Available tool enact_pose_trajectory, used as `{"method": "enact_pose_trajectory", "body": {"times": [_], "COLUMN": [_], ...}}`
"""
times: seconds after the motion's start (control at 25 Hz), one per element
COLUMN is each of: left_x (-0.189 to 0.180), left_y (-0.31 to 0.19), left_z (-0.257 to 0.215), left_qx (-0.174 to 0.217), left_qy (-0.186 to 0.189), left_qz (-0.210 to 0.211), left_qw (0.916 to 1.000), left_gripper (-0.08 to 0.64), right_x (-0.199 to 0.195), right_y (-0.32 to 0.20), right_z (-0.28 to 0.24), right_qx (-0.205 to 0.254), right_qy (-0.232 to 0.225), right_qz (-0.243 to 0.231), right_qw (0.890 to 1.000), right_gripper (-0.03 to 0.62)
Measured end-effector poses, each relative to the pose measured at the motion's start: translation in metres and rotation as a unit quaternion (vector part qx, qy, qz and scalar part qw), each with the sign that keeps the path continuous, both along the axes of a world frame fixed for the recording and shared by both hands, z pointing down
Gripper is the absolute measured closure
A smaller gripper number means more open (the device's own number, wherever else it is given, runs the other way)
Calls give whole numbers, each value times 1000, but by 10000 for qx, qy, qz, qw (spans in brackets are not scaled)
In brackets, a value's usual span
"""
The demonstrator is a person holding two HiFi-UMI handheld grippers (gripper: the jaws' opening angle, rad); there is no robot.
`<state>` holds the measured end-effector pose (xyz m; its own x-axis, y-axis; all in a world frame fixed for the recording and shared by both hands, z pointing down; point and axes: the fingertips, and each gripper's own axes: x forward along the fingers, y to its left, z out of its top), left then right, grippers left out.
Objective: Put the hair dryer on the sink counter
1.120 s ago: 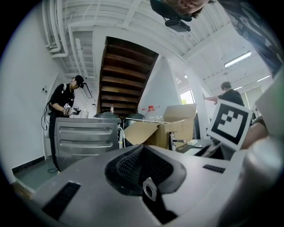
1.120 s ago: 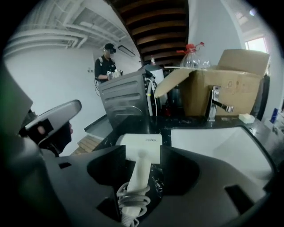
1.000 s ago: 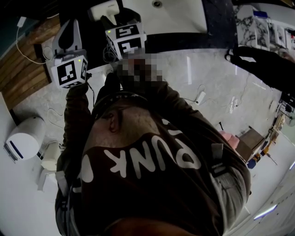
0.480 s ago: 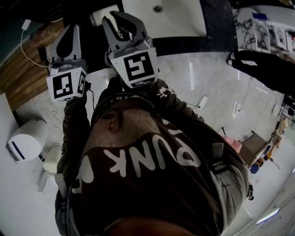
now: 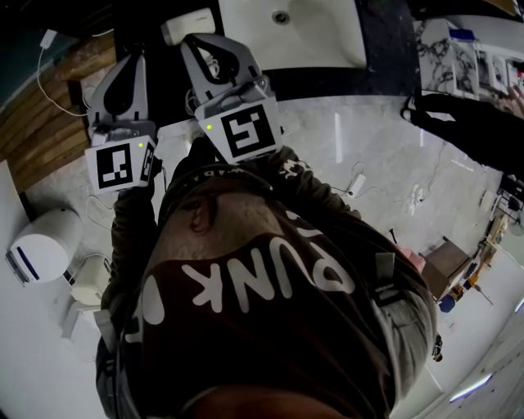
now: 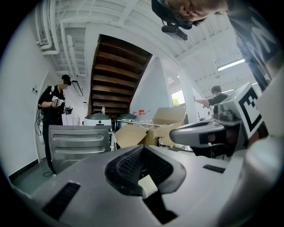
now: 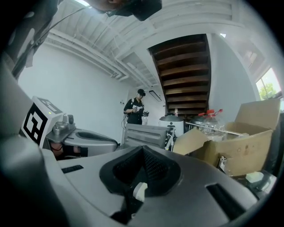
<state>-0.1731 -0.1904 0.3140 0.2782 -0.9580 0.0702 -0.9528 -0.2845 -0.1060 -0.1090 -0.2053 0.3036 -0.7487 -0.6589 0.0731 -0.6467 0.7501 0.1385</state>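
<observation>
Hair dryer (image 5: 188, 24), white plastic, lies on the dark counter (image 5: 393, 49) at the top of the head view, left of centre, just left of the white sink basin (image 5: 311, 29). Neither tool holds it.

Left gripper (image 6: 142, 150): grey jaws pressed together, tips meeting, nothing between them. Right gripper (image 7: 143, 150): same, jaws pressed together, empty.

Head view: both grippers side by side in the upper left of the frame, pointing toward the counter edge. The right one's tips sit just below the dryer in the frame; touching or not, can't tell from this angle. The left one is further left, apart from the dryer. Black-and-white marker cube (image 5: 123, 164) on the left one, second marker cube (image 5: 244, 131) on the right one, each with a small green light on.

Brown printed shirt (image 5: 270, 311) of the person fills the lower middle. Pale marble-look floor (image 5: 368, 147) at right, with a white cable and plug (image 5: 356, 176) on it. White rounded appliance (image 5: 41, 245) at the left edge.

Gripper views look out into the room: brown wooden staircase (image 7: 186, 66) upper centre, open cardboard box (image 7: 239, 146) at right, person in black (image 7: 135, 111) standing in the background.
</observation>
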Motion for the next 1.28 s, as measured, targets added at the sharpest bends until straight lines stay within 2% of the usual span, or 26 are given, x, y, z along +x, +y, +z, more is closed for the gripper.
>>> {"method": "enact_pose_trajectory", "body": {"times": [0.24, 1.28], "left_x": [-1, -6], "left_y": [-2, -12], "left_z": [-3, -1], "left_qx": [29, 16], "left_qy": [14, -34], "left_qz": [-25, -33], "left_qw": [10000, 10000], "left_gripper": [566, 566], "right_x": [2, -5], "right_y": [-3, -14], "right_z": [9, 13], "right_qx": [-125, -117], "right_qy": [38, 123], "right_qz": [-30, 42], "right_qw": [9999, 9998], "right_gripper": [583, 584]}}
